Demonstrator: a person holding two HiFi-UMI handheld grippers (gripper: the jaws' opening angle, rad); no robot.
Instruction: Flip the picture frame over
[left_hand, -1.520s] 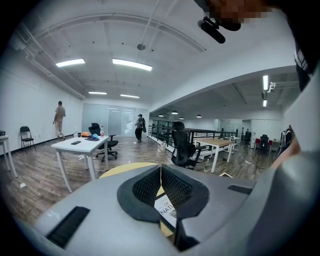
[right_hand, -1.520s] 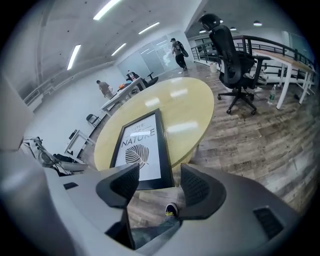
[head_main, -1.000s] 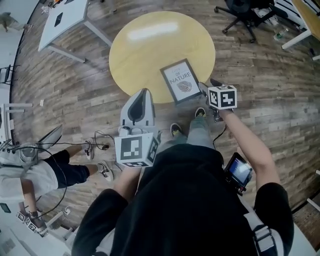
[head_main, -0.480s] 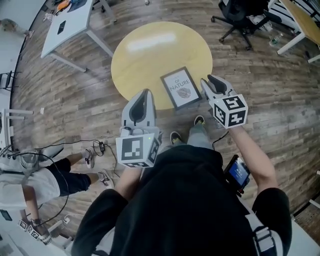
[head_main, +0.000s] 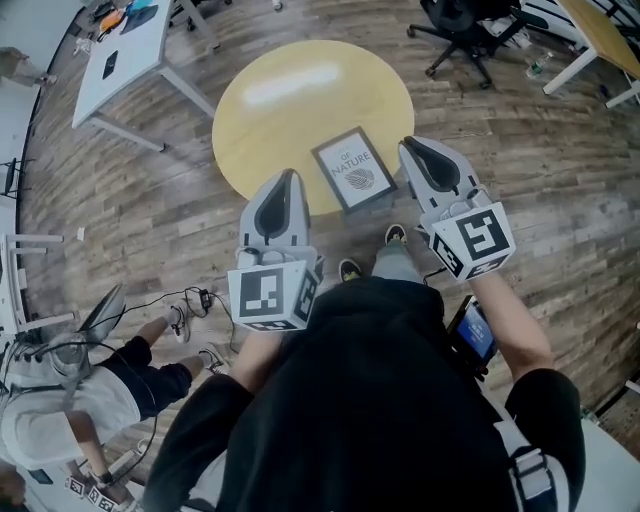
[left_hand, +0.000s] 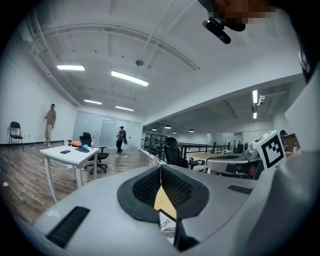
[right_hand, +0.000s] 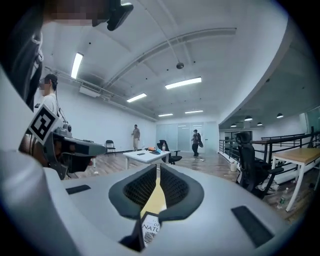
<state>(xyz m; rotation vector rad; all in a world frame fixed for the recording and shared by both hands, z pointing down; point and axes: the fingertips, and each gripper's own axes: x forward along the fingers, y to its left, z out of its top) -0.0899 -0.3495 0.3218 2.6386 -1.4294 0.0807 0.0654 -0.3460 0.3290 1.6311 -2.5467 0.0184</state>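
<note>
1. The round table (head_main: 300, 100) is pale yellow, with a white streak of glare.
2. The picture frame (head_main: 353, 168) has a dark border around a white print with grey lettering and a grey motif of fine lines.
3. The left gripper (head_main: 283, 185) is light grey with black textured pads (left_hand: 145, 189). Its cube (head_main: 268, 295) is white with black square markers.
4. The right gripper (head_main: 418, 148), jaws closing with nothing between them, has the same grey, black and white.
5. The floor (head_main: 540, 170) is grey-brown wood planking.
6. The shirt (head_main: 370, 400) is black.
7. The side table (head_main: 130, 50) is white, and the office chair (head_main: 460, 25) is black.
</note>
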